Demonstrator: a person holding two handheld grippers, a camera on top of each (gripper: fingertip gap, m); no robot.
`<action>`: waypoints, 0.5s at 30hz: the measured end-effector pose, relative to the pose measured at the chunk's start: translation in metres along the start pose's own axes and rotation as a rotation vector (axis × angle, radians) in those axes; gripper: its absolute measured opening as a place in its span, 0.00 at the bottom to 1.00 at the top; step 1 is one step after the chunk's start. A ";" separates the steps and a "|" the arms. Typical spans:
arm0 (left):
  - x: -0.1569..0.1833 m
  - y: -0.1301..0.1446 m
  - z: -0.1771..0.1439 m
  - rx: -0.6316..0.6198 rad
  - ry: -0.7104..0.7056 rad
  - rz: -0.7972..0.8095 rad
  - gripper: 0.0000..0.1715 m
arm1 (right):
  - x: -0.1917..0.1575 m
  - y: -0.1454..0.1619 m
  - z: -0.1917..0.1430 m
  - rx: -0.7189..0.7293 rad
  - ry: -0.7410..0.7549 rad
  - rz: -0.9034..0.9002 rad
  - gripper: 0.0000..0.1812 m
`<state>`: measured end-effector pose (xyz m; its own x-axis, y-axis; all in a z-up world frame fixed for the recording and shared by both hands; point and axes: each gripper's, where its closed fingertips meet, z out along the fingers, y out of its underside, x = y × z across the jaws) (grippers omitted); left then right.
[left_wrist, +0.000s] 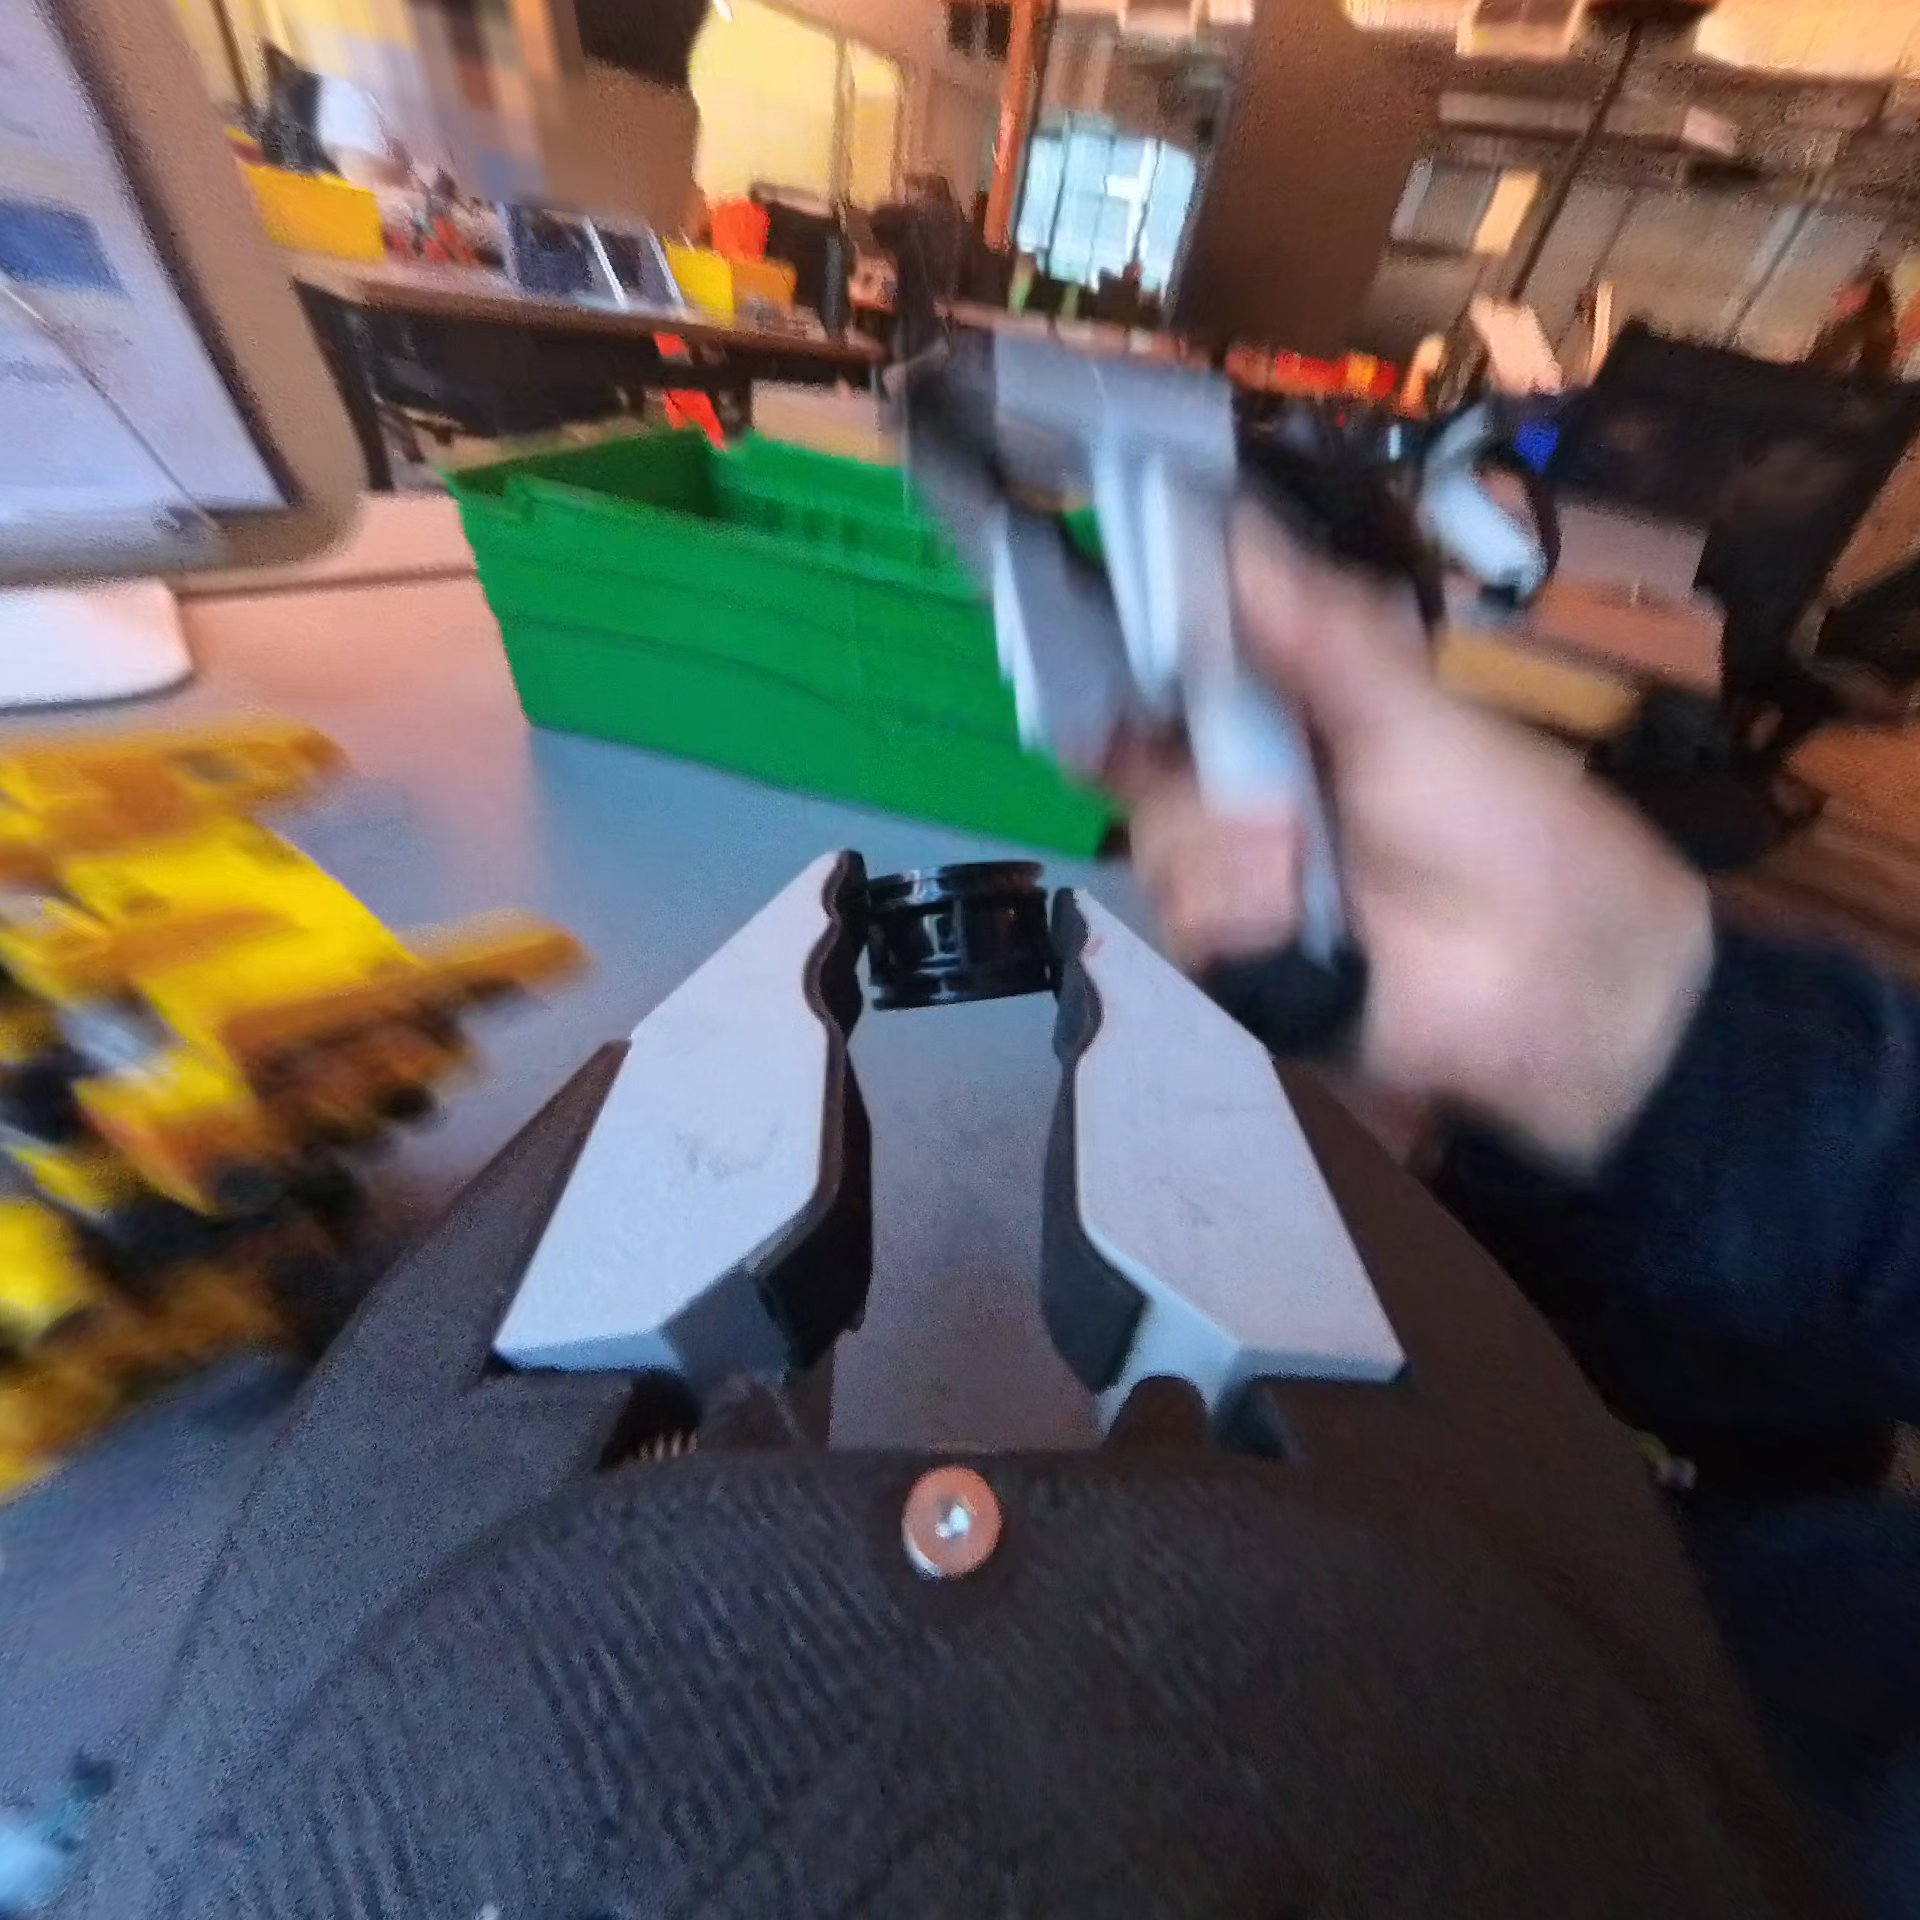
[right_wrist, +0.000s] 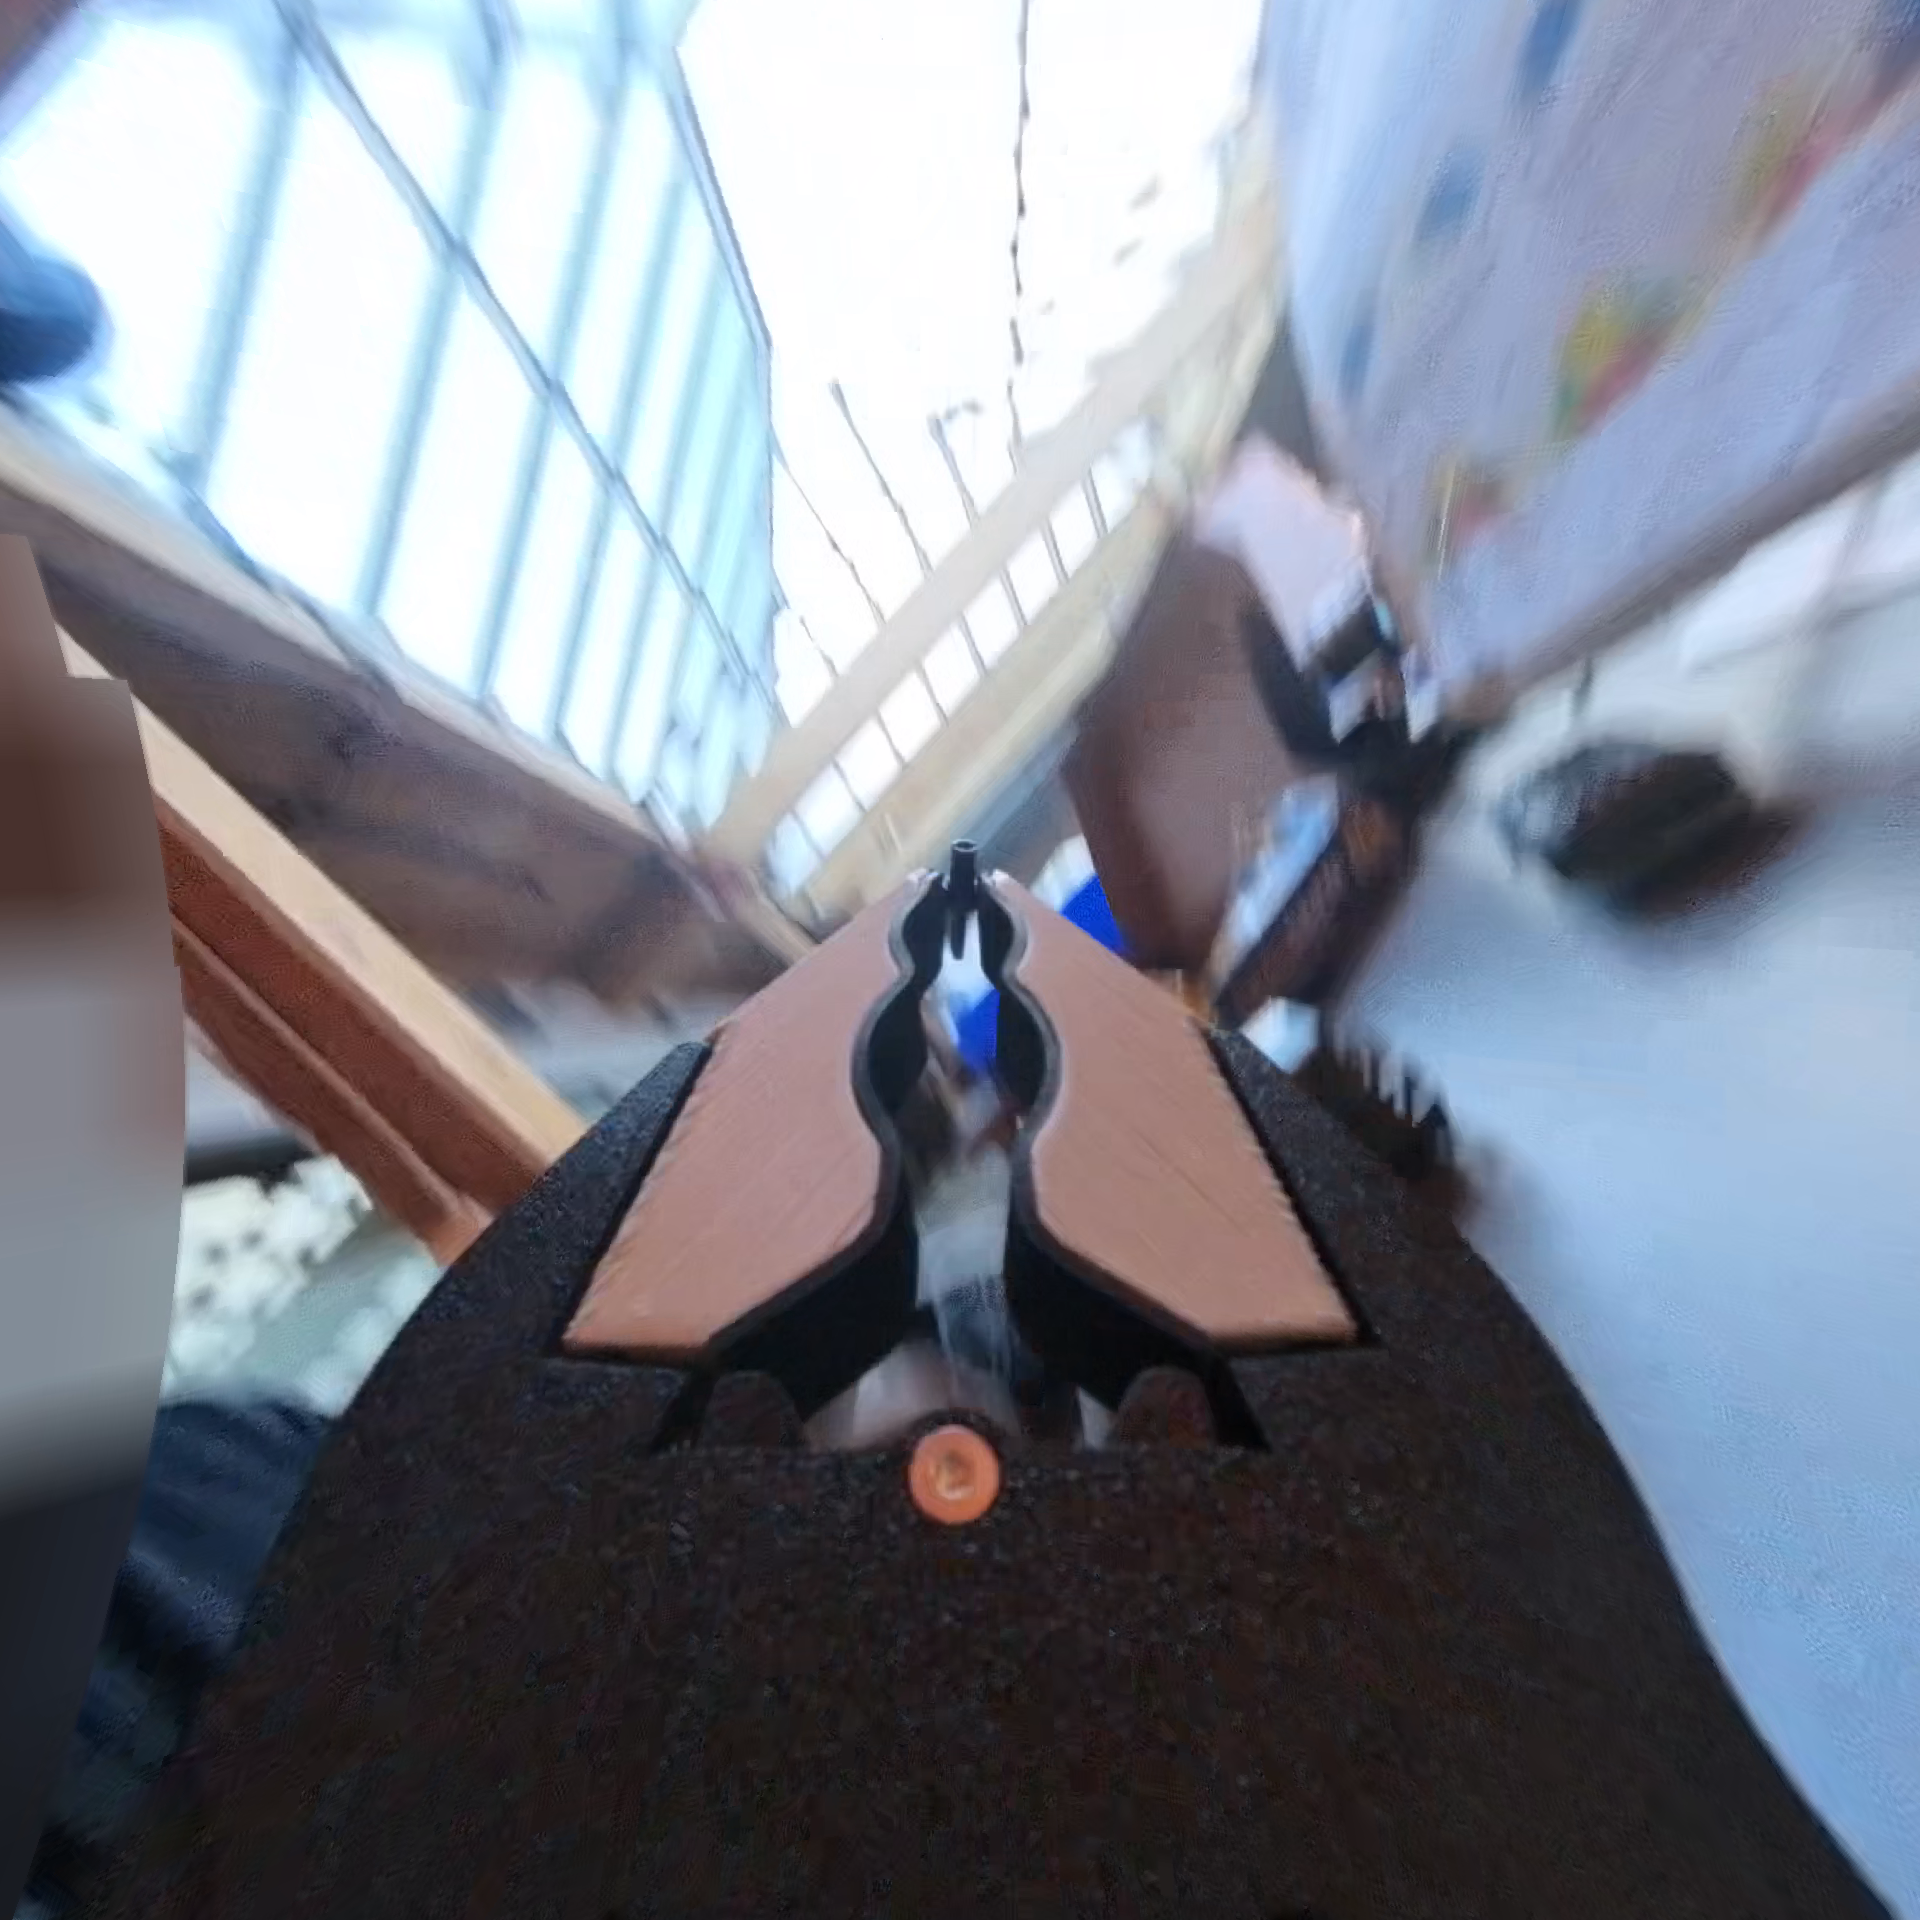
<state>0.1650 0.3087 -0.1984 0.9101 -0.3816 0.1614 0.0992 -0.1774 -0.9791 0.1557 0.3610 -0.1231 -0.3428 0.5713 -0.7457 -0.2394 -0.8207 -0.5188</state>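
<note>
Two grippers, both loaded. Left gripper (left_wrist: 956, 940) pinches black ribbed ring (left_wrist: 954, 933) at fingertips, ring axis upright, above grey table (left_wrist: 644, 831). Right gripper (right_wrist: 958, 914) clamps small black pin (right_wrist: 962, 883), long axis pointing forward. Right gripper raised right of ring, near; green bin (left_wrist: 727, 613) behind.

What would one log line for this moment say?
left gripper: shut on black ring | right gripper: shut on small black pin | nearby: green bin, yellow toy | views blurred

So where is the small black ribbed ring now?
In the left wrist view, the small black ribbed ring sits between the left gripper fingertips, above the grey table.
</note>
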 end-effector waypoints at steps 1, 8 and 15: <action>0.014 0.010 -0.002 -0.043 0.022 0.052 0.20 | -0.001 -0.044 -0.015 0.114 -0.020 0.005 0.00; 0.009 -0.015 -0.008 0.005 0.004 0.161 0.21 | -0.021 -0.024 0.005 -0.256 0.076 -0.334 0.02; 0.001 0.005 -0.006 -0.063 -0.010 0.218 0.22 | -0.020 0.030 0.008 -0.475 0.043 -0.316 0.02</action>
<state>0.1642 0.3021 -0.2021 0.9113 -0.4081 -0.0546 -0.1251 -0.1480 -0.9810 0.1485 0.3245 -0.1207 -0.2810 0.7965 -0.5354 0.1144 -0.5262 -0.8427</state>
